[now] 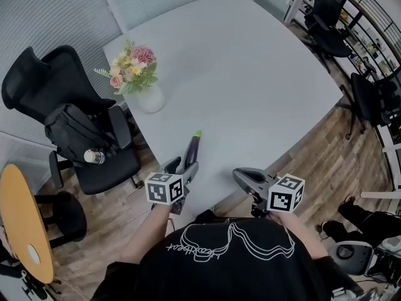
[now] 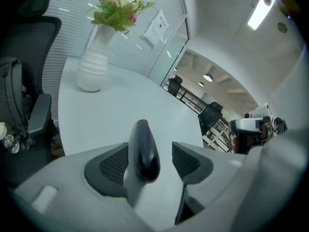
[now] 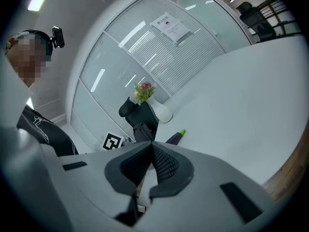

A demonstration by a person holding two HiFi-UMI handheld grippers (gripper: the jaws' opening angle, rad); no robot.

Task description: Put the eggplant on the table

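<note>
A dark purple eggplant point(image 1: 192, 149) with a green tip lies on the white table point(image 1: 250, 74) close to its near edge, tip pointing away from me. My left gripper point(image 1: 182, 167) is around its thick end. In the left gripper view the eggplant point(image 2: 145, 151) sits between the two pads point(image 2: 115, 164) with a gap on each side, so the left gripper point(image 2: 150, 161) is open. My right gripper point(image 1: 244, 177) hovers at the table edge to the right, shut with nothing in it. In the right gripper view its jaws point(image 3: 152, 149) meet at the tips, and the eggplant point(image 3: 175, 138) shows beyond them.
A white vase of flowers point(image 1: 150, 98) stands on the table's left side. A black office chair with a bag point(image 1: 81, 137) is left of the table, beside a round wooden table point(image 1: 22, 224). More black chairs point(image 1: 329, 17) stand at the far right.
</note>
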